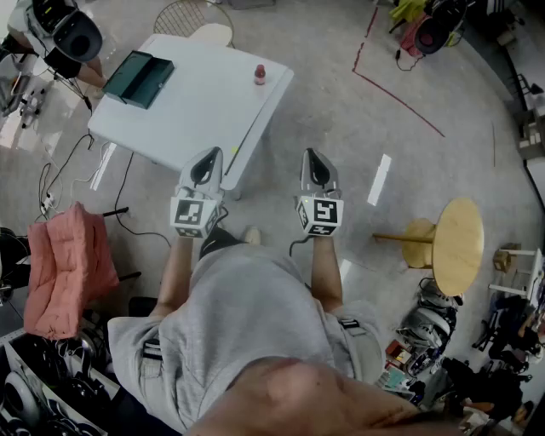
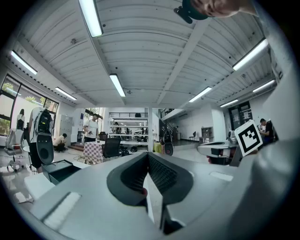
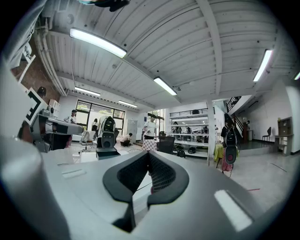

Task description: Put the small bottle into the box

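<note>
A small bottle (image 1: 260, 75) with a red cap stands near the far right corner of the white table (image 1: 204, 111). A dark green open box (image 1: 139, 78) lies at the table's left end. I stand a step back from the table. My left gripper (image 1: 208, 157) and right gripper (image 1: 313, 157) are held side by side in front of my body and point level toward the table. Each has its jaws meeting at the tip with nothing held. In the left gripper view the left gripper (image 2: 148, 154) is shut; in the right gripper view the right gripper (image 3: 149, 153) is shut.
A round wooden stool (image 1: 456, 245) stands on the floor to the right. A pink cloth (image 1: 68, 268) hangs over a stand at the left, with cables on the floor near it. A wire chair (image 1: 192, 17) sits behind the table. Gear is piled at the lower right.
</note>
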`<act>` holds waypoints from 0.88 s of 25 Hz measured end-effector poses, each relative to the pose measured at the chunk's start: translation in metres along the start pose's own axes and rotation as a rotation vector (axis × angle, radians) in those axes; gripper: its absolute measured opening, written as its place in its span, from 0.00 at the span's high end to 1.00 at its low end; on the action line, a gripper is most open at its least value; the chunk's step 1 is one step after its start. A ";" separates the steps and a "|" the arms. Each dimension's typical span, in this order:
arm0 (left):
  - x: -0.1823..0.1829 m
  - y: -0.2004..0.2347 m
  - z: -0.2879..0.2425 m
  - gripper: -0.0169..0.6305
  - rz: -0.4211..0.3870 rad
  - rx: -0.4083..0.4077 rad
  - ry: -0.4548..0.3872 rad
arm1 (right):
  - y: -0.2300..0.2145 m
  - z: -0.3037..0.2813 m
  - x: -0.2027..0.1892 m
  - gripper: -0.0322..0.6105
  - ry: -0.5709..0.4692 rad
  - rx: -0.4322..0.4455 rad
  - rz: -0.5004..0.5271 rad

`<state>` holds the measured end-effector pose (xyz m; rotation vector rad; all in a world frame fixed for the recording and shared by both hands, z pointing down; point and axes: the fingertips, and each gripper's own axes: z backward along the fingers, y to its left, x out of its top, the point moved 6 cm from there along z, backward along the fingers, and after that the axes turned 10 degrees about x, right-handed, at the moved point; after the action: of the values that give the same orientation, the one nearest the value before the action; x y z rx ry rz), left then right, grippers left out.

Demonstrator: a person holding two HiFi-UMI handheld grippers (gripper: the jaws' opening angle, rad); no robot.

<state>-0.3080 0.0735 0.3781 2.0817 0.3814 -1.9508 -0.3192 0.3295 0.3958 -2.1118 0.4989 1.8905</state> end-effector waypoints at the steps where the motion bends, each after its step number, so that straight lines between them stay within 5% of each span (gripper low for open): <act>1: -0.001 0.002 -0.003 0.96 0.001 0.000 0.000 | 0.000 -0.002 0.001 0.95 -0.006 -0.001 0.003; 22: 0.000 -0.014 -0.017 0.96 0.008 -0.041 -0.009 | -0.003 0.008 -0.008 0.95 -0.005 0.008 -0.023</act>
<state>-0.2974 0.0922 0.3789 2.0456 0.4068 -1.9302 -0.3255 0.3362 0.4023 -2.0986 0.4779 1.8772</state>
